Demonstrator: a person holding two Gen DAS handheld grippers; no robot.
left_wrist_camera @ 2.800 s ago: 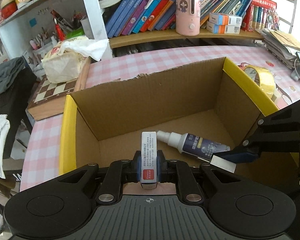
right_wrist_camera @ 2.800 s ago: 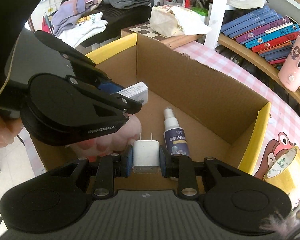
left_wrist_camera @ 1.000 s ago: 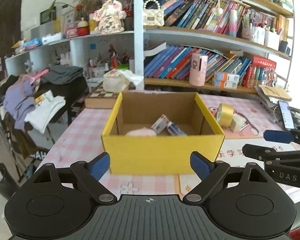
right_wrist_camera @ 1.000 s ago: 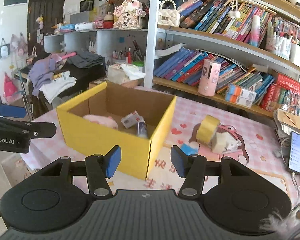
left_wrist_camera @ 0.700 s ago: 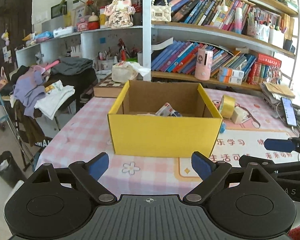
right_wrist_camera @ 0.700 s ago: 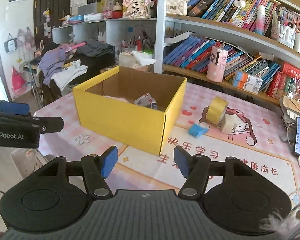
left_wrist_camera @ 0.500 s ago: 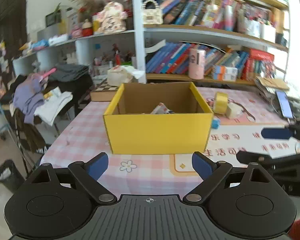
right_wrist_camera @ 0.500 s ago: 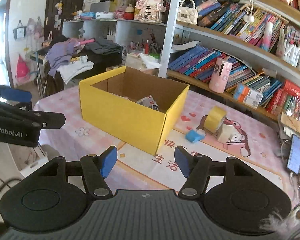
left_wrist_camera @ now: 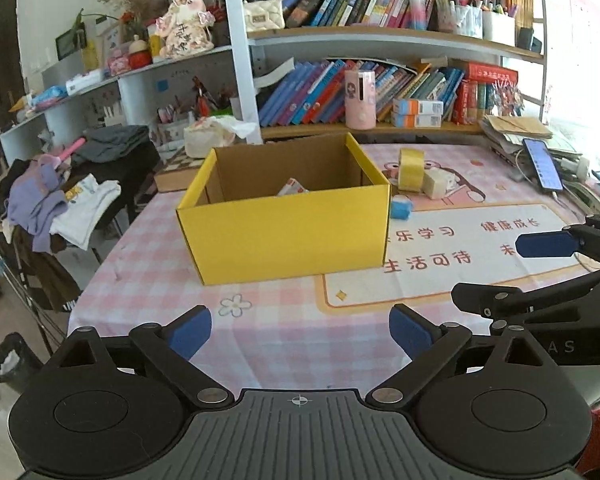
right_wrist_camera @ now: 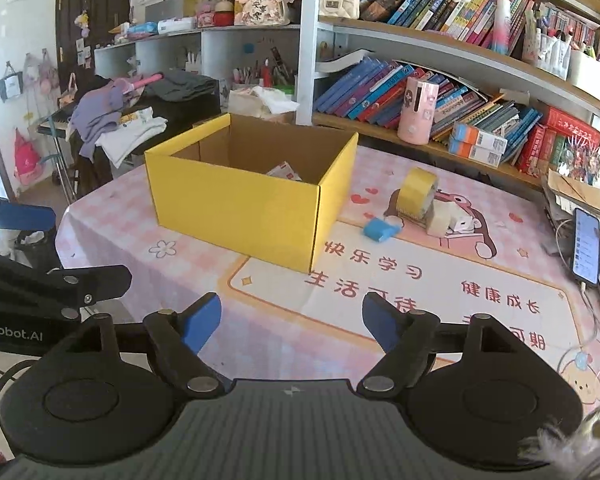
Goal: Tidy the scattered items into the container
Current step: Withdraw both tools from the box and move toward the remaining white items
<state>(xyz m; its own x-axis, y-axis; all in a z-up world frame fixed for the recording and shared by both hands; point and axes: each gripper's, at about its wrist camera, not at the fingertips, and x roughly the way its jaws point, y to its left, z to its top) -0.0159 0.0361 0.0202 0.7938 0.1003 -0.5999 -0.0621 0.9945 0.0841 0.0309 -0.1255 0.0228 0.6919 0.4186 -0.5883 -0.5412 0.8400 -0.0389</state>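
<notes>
Both pairs of tongs hang released over the near edge of the desk point(left_wrist_camera: 284, 332), which is covered in a pink-and-white checked cloth. The left tongs point(left_wrist_camera: 300, 330) have just been spreading wider and stand far apart with nothing between the blue pads. The right tongs point(right_wrist_camera: 291, 320) have also just been opening, and their blue-padded tips are likewise empty.

Ahead of both tongs, well apart from them, stands the open yellow cardboard box point(left_wrist_camera: 288, 236) with a plain brown inside. A small white carton with red print point(right_wrist_camera: 284, 171) shows over its rim, lying inside.

Beyond the right tongs and to their right, outside the box, several things lie on the desk: a small light-blue block point(right_wrist_camera: 378, 229) just beside the box's right wall, a roll of yellow tape point(right_wrist_camera: 416, 192) standing on edge, and touching it a pale roll of tape point(right_wrist_camera: 440, 219) with a small white plug-shaped item point(right_wrist_camera: 462, 225) beside that. A dark phone with a lit screen point(right_wrist_camera: 586, 246) lies at the far right edge.
</notes>
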